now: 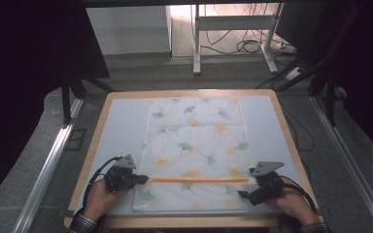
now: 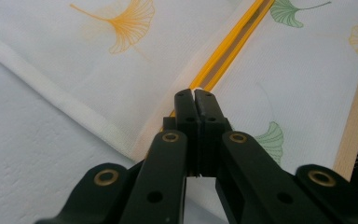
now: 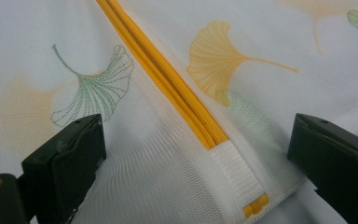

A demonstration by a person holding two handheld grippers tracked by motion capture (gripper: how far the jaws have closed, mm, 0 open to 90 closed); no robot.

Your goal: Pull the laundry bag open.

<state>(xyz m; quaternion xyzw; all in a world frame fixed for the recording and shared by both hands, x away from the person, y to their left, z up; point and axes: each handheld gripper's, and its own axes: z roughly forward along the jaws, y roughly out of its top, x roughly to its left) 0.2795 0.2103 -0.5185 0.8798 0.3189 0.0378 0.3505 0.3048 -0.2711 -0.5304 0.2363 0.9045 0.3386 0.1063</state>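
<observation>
Mesh bag (image 1: 194, 150) flat on table (image 1: 102, 145) | orange zipper (image 1: 199, 180) runs left-right between grippers | left hand-held gripper (image 2: 195, 100) closed at its left end | right hand-held gripper (image 3: 196, 154) open, straddling right end.

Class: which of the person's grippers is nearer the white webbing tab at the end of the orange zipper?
Right. The right gripper straddles the white webbing tab with open jaws; the left gripper sits shut at the orange zipper's opposite end.
</observation>
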